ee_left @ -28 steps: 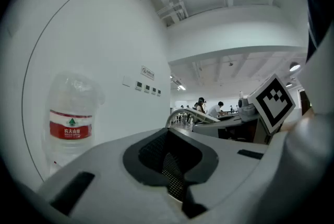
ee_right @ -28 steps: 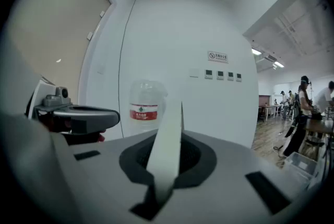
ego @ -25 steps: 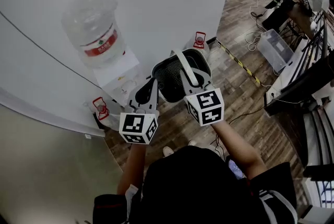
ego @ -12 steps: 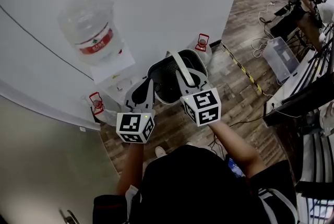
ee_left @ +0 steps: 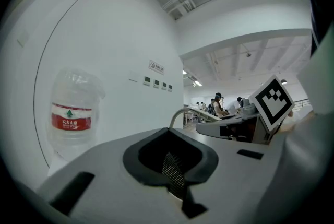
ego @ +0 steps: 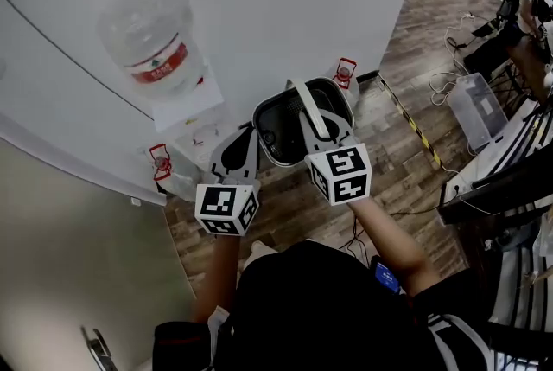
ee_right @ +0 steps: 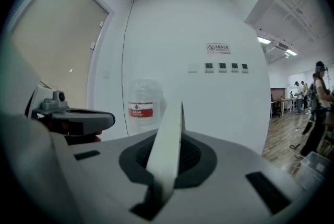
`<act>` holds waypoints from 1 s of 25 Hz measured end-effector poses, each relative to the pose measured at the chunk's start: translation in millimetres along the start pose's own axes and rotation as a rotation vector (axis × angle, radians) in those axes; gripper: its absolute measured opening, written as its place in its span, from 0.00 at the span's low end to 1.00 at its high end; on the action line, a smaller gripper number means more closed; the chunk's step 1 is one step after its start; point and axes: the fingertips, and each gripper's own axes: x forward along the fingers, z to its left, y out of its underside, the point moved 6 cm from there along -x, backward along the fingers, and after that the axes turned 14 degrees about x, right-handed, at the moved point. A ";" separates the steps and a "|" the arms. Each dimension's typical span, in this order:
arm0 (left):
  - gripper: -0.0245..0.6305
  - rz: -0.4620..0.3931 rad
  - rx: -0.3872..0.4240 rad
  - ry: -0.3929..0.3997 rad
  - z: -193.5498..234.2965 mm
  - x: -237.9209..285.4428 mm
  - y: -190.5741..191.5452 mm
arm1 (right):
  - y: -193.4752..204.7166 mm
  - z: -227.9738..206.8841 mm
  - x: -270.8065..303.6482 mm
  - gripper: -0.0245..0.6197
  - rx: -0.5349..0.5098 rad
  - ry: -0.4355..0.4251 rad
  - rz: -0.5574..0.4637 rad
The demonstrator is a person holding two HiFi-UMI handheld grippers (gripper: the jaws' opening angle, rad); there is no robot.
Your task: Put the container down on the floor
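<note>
Container hangs upright at frame centre above the floor, mouth up, long axis left-right; right gripper, at its lower right, pinches its white handle; left gripper, lower left, clamps its mesh wall

The right tool is clamped on a white handle. Beyond it, a water bottle stands against the white wall.
</note>
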 end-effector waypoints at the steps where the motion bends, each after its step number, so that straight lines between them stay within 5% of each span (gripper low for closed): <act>1: 0.06 0.001 0.000 -0.002 -3.2 1.3 -0.3 | 0.4 -3.5 -1.5 0.09 0.001 -0.001 -0.002; 12: 0.06 0.032 -0.002 -0.043 -4.1 21.1 4.7 | 1.4 -21.8 16.4 0.09 0.026 -0.023 0.011; 25: 0.06 0.030 0.014 -0.014 43.3 73.1 14.1 | -8.5 -31.6 80.5 0.09 0.033 0.000 0.026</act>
